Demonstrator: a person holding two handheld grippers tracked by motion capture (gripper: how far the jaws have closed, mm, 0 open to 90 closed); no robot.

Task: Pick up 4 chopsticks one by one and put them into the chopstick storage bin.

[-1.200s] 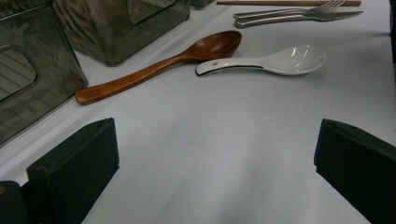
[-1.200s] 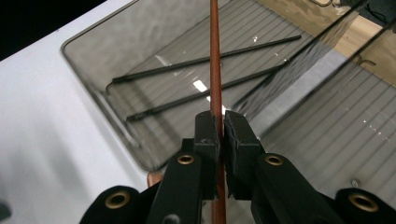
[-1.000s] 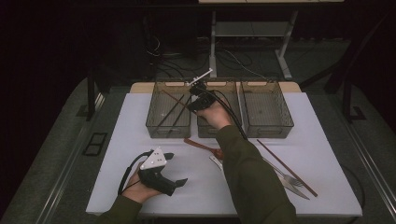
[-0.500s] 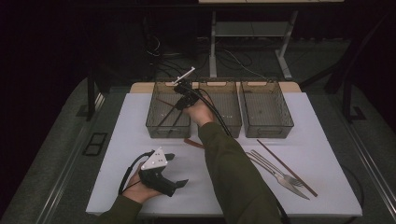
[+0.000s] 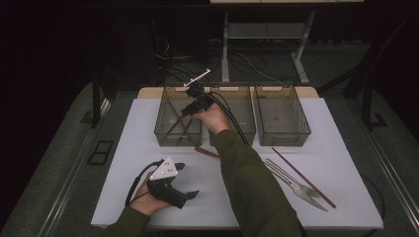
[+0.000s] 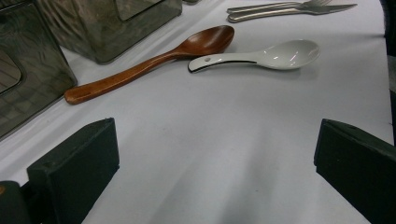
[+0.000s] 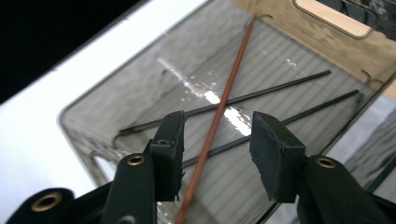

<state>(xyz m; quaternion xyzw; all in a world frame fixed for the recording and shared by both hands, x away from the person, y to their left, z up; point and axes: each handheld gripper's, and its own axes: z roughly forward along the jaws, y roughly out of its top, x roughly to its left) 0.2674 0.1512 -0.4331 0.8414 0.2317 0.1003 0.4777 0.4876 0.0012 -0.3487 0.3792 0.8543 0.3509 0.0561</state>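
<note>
The slim reddish-brown wooden chopstick point(image 7: 219, 107) lies slanted inside the leftmost clear plastic bin point(image 5: 163, 132), across two thin black chopsticks point(image 7: 261, 93), directly under the right hand-held gripper point(image 7: 217, 154). That gripper's jaws have just been opening and stand apart with the stick loose between them, untouched. Its lower end is cut off. Nearer than the bin, the left hand-held gripper point(image 5: 184, 183) rests wide open and empty on the white counter point(image 5: 346, 148).
</note>
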